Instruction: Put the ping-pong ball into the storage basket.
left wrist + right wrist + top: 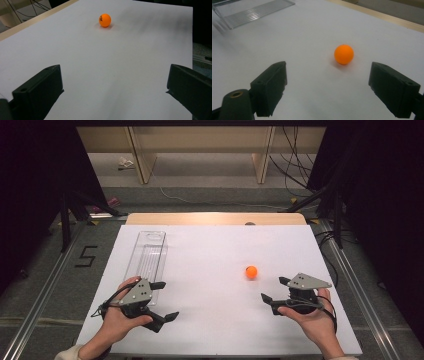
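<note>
An orange ball [251, 272] rests on the white table top [210, 255], right of centre. It lies far ahead of the left gripper's jaws [104, 20] and close ahead of the right gripper's jaws [343, 54]. My right gripper [275, 289] stands open a short way to the ball's near right, nothing between its fingers. At the near left, my left gripper [165, 300] is open too, beside the near end of a clear plastic tray [148, 255]. The tray [254, 11] also appears far off in the right gripper view.
The white table top ends at a wooden strip [215, 218] along the far side. Metal rails [350, 280] run along both sides of the table. Cables [295, 165] lie on the floor beyond, near wooden furniture legs [262, 160].
</note>
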A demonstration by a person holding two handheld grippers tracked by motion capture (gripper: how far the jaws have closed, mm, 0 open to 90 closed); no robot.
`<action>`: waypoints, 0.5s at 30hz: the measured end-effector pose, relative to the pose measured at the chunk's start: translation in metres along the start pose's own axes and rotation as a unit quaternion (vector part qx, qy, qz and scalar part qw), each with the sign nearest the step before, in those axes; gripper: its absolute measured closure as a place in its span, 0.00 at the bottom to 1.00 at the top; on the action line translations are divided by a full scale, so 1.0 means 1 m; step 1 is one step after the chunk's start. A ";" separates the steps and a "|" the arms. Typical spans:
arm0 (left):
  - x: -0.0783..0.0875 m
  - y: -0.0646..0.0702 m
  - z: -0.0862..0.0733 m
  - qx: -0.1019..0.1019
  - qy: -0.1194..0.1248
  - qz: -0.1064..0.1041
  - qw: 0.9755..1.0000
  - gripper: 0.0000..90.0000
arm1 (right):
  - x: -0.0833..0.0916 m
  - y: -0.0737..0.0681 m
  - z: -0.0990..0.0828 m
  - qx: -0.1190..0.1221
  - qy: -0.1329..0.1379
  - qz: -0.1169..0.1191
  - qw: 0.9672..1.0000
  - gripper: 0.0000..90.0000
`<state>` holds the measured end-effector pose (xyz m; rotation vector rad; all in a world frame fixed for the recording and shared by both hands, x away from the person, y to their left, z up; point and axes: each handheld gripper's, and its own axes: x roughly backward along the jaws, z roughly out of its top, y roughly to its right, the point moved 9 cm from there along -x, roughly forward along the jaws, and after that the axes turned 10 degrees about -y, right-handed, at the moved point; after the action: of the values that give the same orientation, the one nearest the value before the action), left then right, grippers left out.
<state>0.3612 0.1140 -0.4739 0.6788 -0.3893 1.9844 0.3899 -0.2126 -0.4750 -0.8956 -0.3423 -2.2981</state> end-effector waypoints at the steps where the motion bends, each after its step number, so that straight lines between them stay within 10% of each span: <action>1: 0.000 0.000 0.000 0.000 0.000 0.000 1.000 0.00 | 0.000 0.000 0.000 0.000 0.001 0.000 1.000 0.18; 15: 0.000 0.001 0.000 -0.002 0.000 -0.001 1.000 0.00 | -0.001 0.003 0.001 -0.002 0.000 -0.006 1.000 0.18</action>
<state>0.3607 0.1136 -0.4736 0.6755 -0.3915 1.9807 0.3930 -0.2140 -0.4755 -0.8988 -0.3437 -2.3115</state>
